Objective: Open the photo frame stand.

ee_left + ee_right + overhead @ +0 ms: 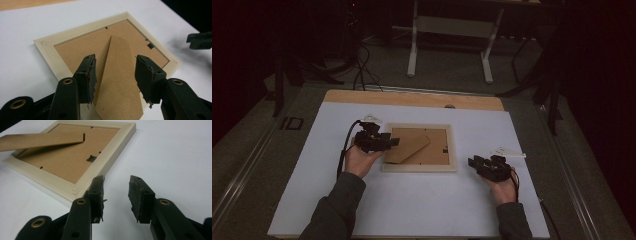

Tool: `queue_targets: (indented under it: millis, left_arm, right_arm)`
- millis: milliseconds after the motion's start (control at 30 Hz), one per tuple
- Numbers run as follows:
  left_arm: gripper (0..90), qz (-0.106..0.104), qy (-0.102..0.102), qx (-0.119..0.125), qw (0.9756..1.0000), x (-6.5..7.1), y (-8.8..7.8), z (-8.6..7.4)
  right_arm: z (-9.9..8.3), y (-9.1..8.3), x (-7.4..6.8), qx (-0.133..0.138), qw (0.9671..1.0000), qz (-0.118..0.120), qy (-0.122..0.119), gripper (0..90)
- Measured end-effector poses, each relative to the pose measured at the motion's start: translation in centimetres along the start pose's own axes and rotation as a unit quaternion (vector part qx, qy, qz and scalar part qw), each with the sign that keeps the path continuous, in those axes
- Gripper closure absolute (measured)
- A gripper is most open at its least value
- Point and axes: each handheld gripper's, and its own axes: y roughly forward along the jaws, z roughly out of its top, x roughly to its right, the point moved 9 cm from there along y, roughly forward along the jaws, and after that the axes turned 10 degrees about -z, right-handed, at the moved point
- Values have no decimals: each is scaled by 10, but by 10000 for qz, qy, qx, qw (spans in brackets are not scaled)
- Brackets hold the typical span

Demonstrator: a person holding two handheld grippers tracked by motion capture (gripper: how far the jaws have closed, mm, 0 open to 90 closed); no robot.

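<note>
A pale wooden picture frame lies face down on the white table cover, and it holds a brown fibreboard backing set flush inside its rim. A long, flat easel stand of the same matte board, cut to a blunt point, lifts off that backing. In the left gripper view the stand runs up between the fingers of the left gripper, whose jaws stand apart with a gap on either side, gripping nothing; the stand's lower end is cut off by the picture's edge. The worn black pads look ragged and chipped. The right gripper rests on the cover with its jaws likewise parted and bare table between them; the frame's mitred corner sits just beside its left-hand finger. A small dark clip on the backing is hard to make out, perhaps a hanger.
</note>
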Motion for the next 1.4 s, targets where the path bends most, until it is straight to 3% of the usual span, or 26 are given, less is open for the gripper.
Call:
queue_targets:
  millis: [300,600,867,1033,1267,1400]
  left_arm:
    - [491,-33,-80,-381,9992,-5,21,-5]
    - [413,-253,-338,-498,9979,-10,35,-9]
    - [405,-412,-417,-641,9962,-12,42,-14]
    - [405,-510,-398,-724,9953,-12,46,-17]
    - [407,-728,-511,-703,9936,-10,51,-18]
    - [415,-812,-440,-757,9928,-6,54,-20]
  right_arm:
    - [-1,0,1,-20,10000,4,41,638]
    - [-2,0,2,-30,10000,12,81,629]
    - [-3,1,1,-55,10000,35,54,622]
    - [-1,0,-1,1,9994,244,241,622]
    - [0,-2,1,21,9993,244,296,620]
    - [-1,-1,0,7,9993,253,278,617]
